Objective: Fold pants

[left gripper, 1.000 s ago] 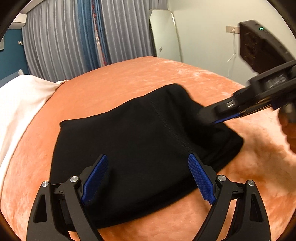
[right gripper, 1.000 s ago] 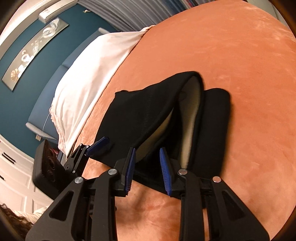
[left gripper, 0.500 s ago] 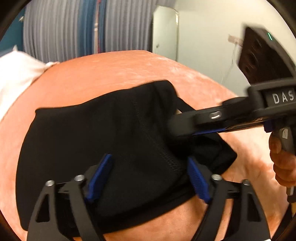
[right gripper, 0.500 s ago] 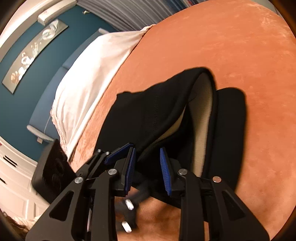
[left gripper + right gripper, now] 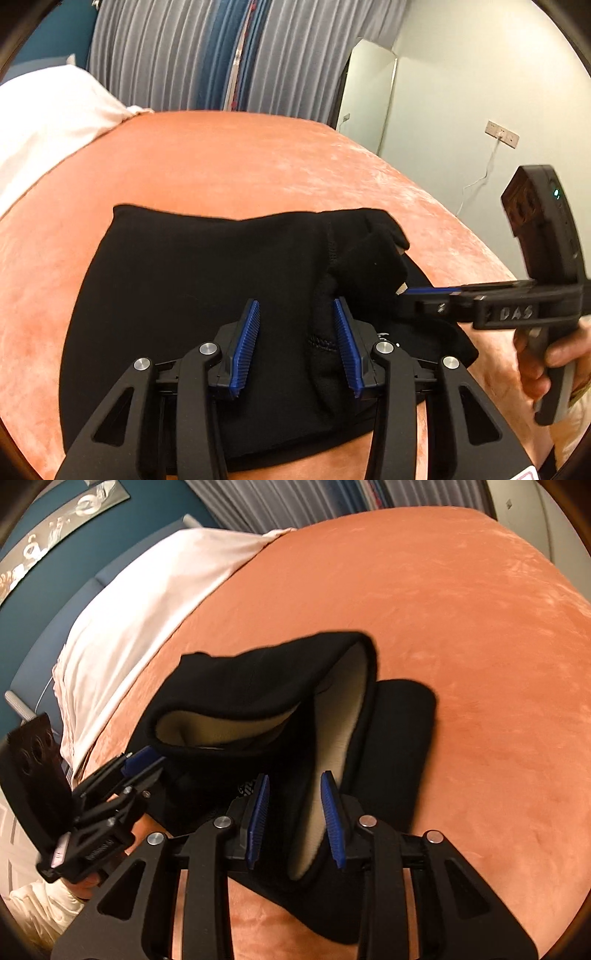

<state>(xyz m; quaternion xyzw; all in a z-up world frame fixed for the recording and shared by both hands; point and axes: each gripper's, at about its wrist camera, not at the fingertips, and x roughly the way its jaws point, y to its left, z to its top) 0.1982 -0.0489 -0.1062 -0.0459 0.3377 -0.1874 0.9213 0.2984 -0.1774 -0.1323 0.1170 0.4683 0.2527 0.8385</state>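
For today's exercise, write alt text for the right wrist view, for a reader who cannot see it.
The right gripper is closed on a raised fold of black pants, showing their cream lining, on an orange bedspread. The left gripper reaches in at left; a white pillow lies behind.

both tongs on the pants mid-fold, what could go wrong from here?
1. The left tongs pinch only a narrow ridge of the pants near one pad; it may slip out.
2. The right tongs hold an edge with the pale lining gaping open, so the layers may land uneven.
3. The pants lie loosely on the orange blanket; pulling could drag the whole stack.
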